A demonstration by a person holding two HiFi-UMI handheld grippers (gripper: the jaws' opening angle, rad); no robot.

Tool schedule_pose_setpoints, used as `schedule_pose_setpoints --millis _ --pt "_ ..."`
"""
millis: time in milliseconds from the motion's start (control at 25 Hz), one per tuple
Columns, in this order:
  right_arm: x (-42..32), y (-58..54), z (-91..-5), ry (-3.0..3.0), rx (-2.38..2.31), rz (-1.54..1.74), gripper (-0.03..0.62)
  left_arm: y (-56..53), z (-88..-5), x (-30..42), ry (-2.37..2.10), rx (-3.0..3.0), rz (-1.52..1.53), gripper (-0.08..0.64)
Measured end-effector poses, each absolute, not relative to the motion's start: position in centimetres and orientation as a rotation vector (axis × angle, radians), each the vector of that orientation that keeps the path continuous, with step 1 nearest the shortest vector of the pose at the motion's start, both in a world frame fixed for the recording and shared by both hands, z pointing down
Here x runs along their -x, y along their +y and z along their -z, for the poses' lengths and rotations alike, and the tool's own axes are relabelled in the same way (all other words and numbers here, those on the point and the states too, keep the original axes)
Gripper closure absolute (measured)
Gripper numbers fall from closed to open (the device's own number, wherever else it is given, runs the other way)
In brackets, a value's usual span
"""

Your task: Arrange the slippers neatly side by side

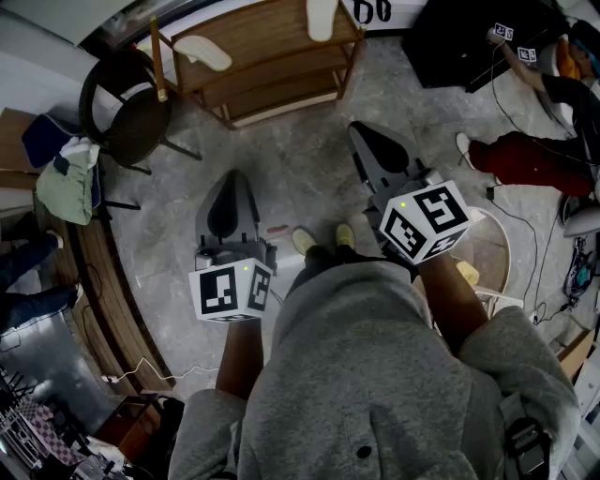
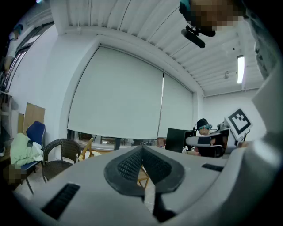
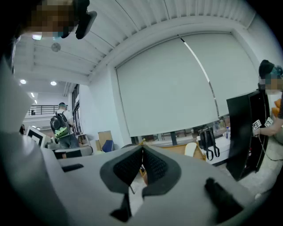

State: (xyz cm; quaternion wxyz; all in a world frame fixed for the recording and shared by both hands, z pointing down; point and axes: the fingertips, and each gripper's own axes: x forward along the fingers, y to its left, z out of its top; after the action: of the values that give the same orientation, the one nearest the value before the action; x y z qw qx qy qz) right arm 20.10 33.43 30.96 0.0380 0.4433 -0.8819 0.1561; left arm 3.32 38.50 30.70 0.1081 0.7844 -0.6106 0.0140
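The left gripper point(image 1: 232, 183) is shut with nothing in it: in its own view point(image 2: 142, 150) we see the two pads meeting at the tips and only open room beyond them. The right gripper point(image 1: 361, 133) is shut and empty as well, its pads point(image 3: 132, 165) pressed together at the front. Both grippers are held about level in front of the body, well clear of the slippers.

The two slippers lie on a wooden rack point(image 1: 281, 80), ahead of both grippers and beyond their tips. One slipper point(image 1: 202, 52) is ahead of the left gripper and a little to its left, near the rack's left end. Its long axis runs across the line that gripper points along. The other slipper point(image 1: 322, 17) is ahead of the right gripper and slightly to its left, partly cut off by the top edge of the head view. Its long axis runs roughly along that gripper's line. So the pair are well apart and at nearly a right angle to each other, not side by side.

We judge that the task is not yet begun. The left gripper is the nearer one for the crosswise slipper and the right gripper for the other. Either one must open and reach forward to the rack. The crosswise slipper is the one that needs turning to match its mate.
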Motion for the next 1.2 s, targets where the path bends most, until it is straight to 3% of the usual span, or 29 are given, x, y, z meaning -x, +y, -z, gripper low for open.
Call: schedule_pose_setpoints --millis 1200 --pt "-11.9 33.8 -31.3 -2.725 -1.236 -0.477 0.566 39.2 -31.4 4.4 -1.822 -2.292 -0.034 0.548"
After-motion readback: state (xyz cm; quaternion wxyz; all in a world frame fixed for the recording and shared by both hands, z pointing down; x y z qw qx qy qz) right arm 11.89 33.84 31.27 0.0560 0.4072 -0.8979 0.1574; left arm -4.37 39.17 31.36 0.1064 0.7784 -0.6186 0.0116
